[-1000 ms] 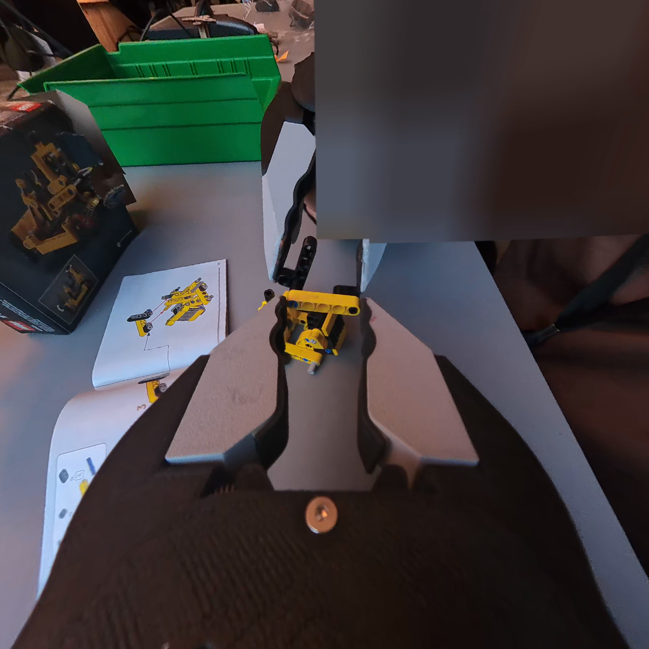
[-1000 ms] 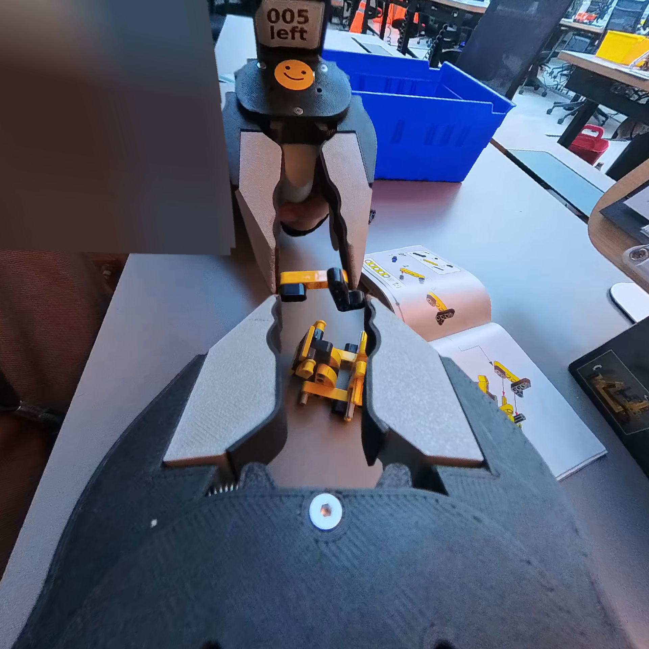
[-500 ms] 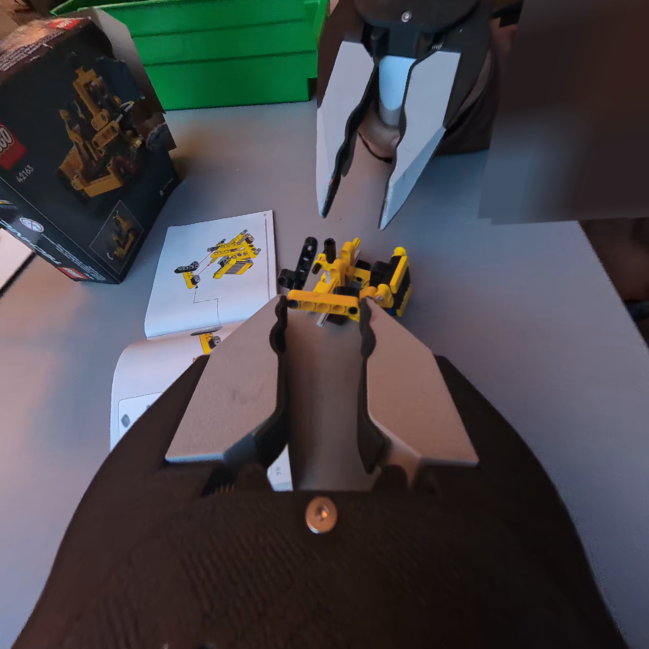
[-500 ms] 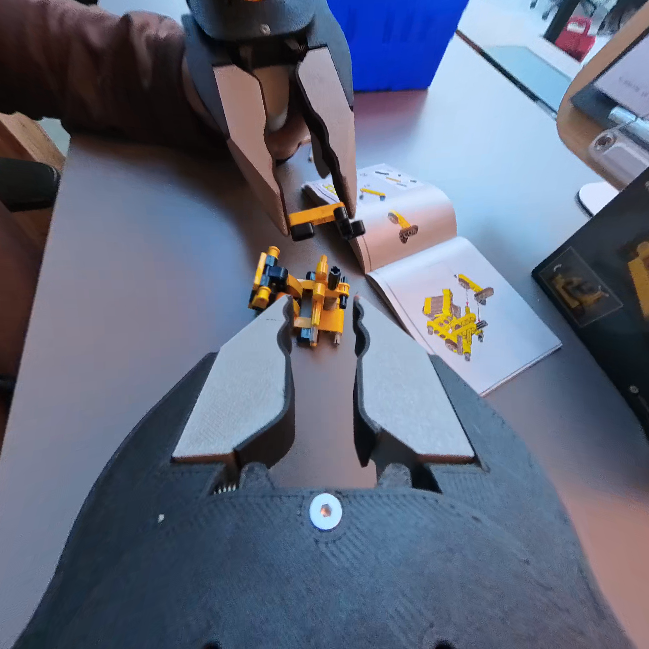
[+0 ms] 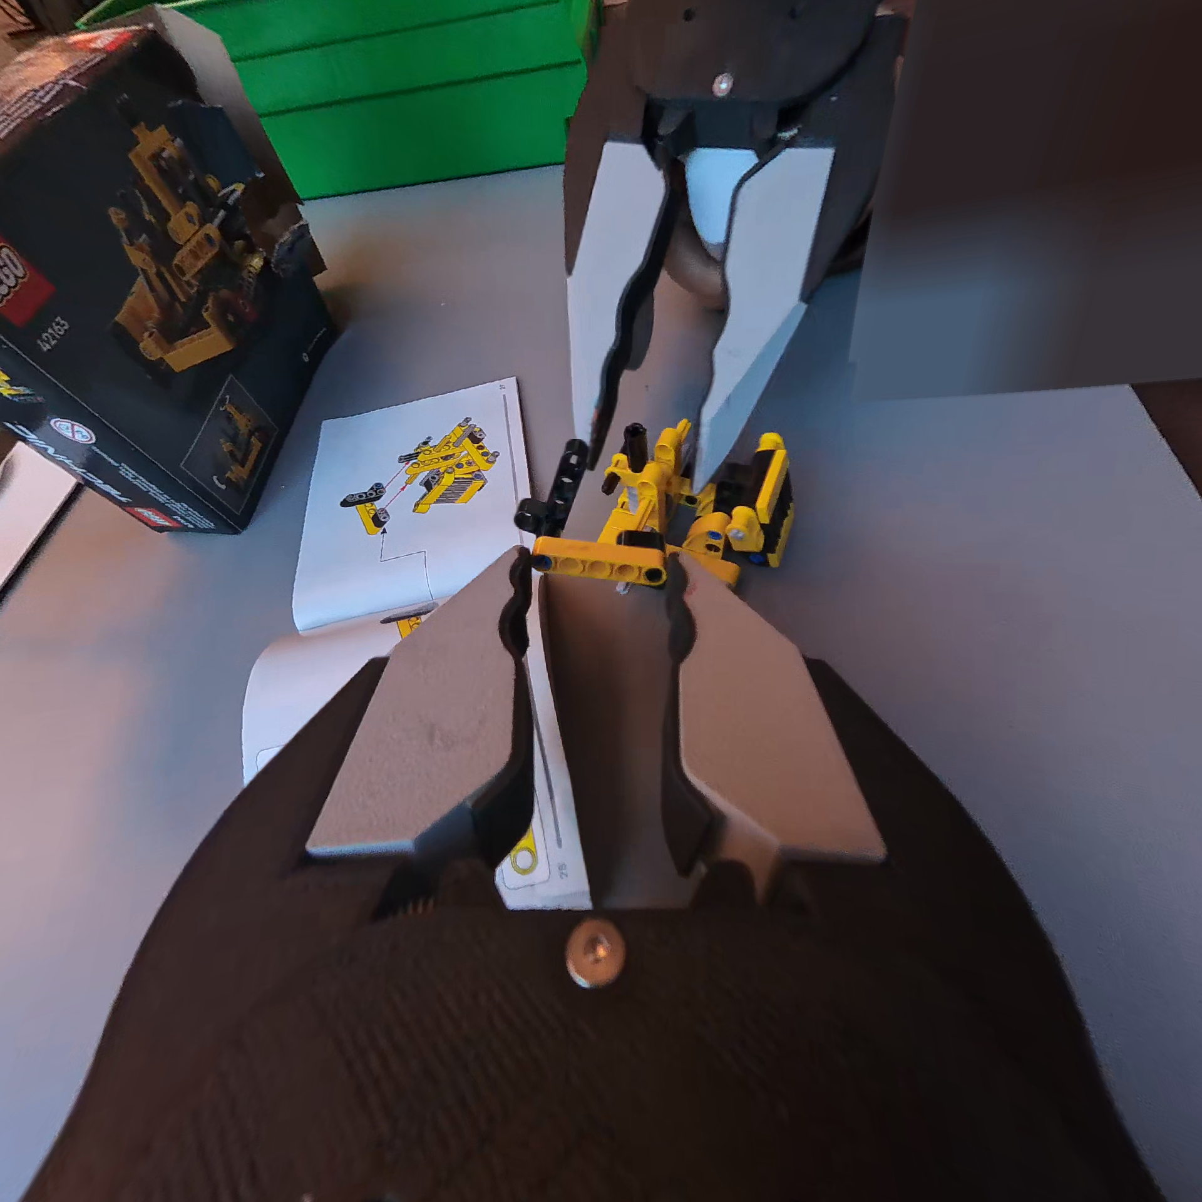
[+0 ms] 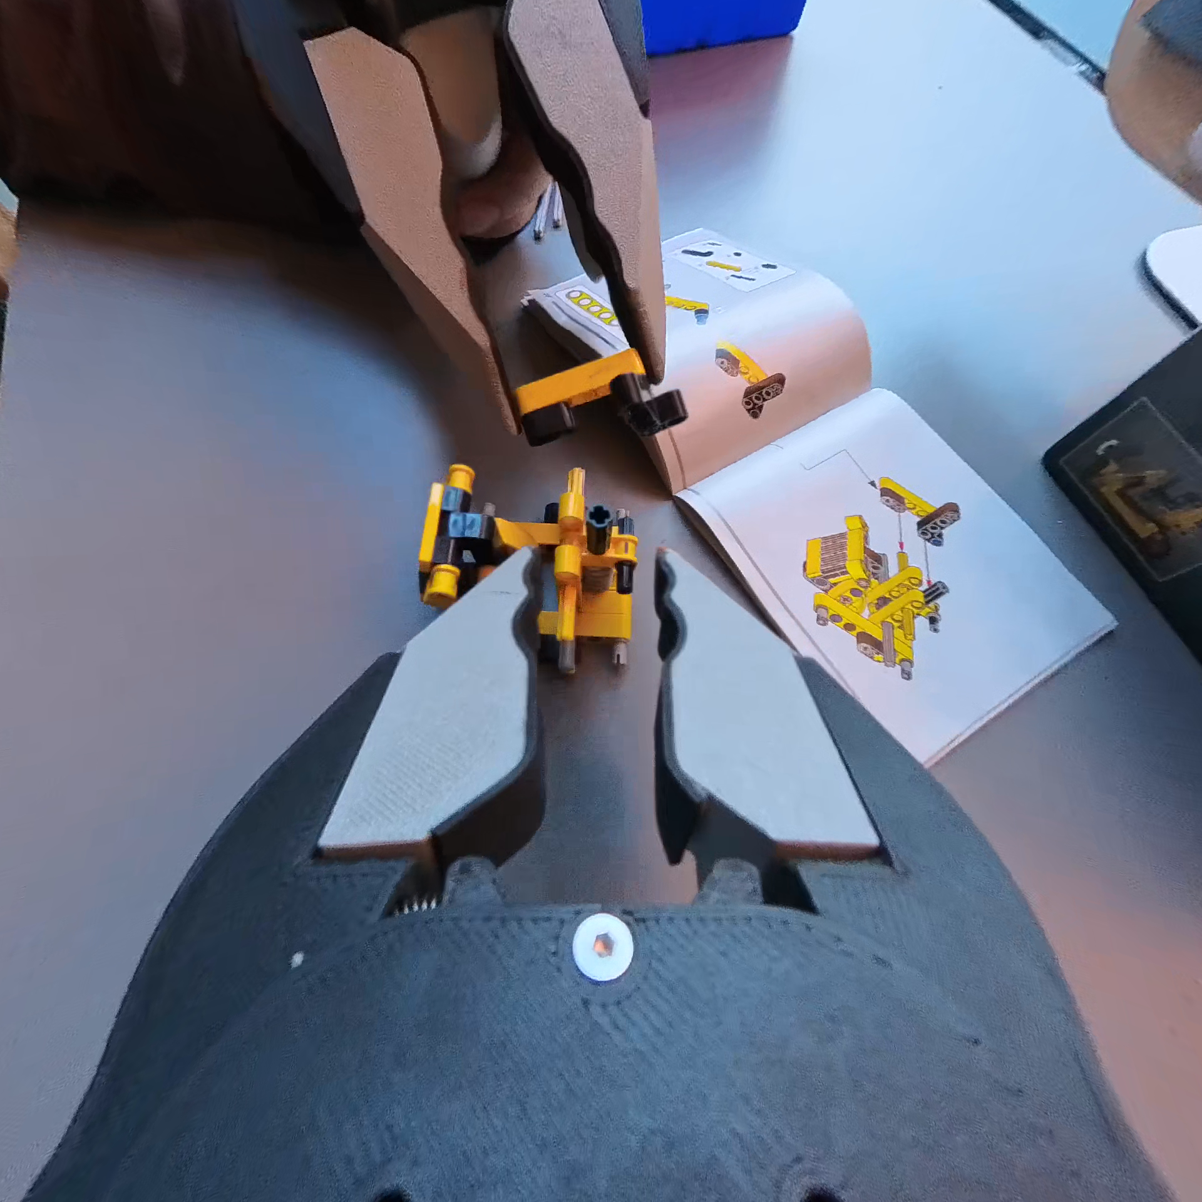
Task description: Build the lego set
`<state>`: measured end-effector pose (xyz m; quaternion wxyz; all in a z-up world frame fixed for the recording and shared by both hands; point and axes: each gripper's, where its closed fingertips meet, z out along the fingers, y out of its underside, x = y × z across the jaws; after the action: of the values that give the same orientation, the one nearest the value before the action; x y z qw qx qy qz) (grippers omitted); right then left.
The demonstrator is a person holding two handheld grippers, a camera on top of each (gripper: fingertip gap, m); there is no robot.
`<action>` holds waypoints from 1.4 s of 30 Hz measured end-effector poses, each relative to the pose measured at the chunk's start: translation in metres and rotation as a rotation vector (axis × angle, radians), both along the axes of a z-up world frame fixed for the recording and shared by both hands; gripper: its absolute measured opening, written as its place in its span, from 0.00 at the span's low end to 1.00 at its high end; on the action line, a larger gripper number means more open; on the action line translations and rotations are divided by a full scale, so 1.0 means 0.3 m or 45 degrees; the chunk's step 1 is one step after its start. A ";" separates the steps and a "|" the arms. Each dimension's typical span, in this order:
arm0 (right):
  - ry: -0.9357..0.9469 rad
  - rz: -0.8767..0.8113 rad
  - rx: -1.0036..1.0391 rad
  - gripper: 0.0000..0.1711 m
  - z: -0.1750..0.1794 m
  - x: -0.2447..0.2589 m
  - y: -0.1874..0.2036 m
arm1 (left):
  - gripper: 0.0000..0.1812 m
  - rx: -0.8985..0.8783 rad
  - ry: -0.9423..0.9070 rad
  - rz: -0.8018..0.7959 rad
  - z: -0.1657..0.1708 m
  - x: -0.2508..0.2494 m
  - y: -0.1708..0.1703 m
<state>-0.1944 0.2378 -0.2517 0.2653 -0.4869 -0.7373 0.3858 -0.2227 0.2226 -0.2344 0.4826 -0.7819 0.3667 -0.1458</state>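
The left claw (image 5: 598,572) pinches a yellow beam (image 5: 598,567) to add it, while the right claw (image 6: 595,559) waits wide around the model (image 6: 540,559).

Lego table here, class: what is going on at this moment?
A person is building a yellow Lego model with a handheld gripper in each hand. The left gripper is shut on a yellow beam with a black piece at each end, held just above the table. The right gripper is open, its fingers either side of the part-built model lying on the table. The instruction booklet lies open beside it.
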 end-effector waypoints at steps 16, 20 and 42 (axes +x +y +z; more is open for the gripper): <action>0.061 0.296 -0.145 0.12 0.048 -0.003 -0.017 | 0.22 0.142 -0.353 -0.056 0.133 -0.007 -0.020; -0.008 0.320 0.006 0.12 -0.005 0.018 -0.029 | 0.21 0.071 -0.256 -0.059 0.087 0.020 -0.016; 0.035 0.249 -0.064 0.12 0.024 -0.005 -0.046 | 0.22 -0.009 -0.318 -0.051 0.081 0.025 -0.028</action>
<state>-0.1958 0.2240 -0.2444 0.2243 -0.4138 -0.7676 0.4349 -0.2153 0.2142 -0.2101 0.5189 -0.7518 0.3186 -0.2529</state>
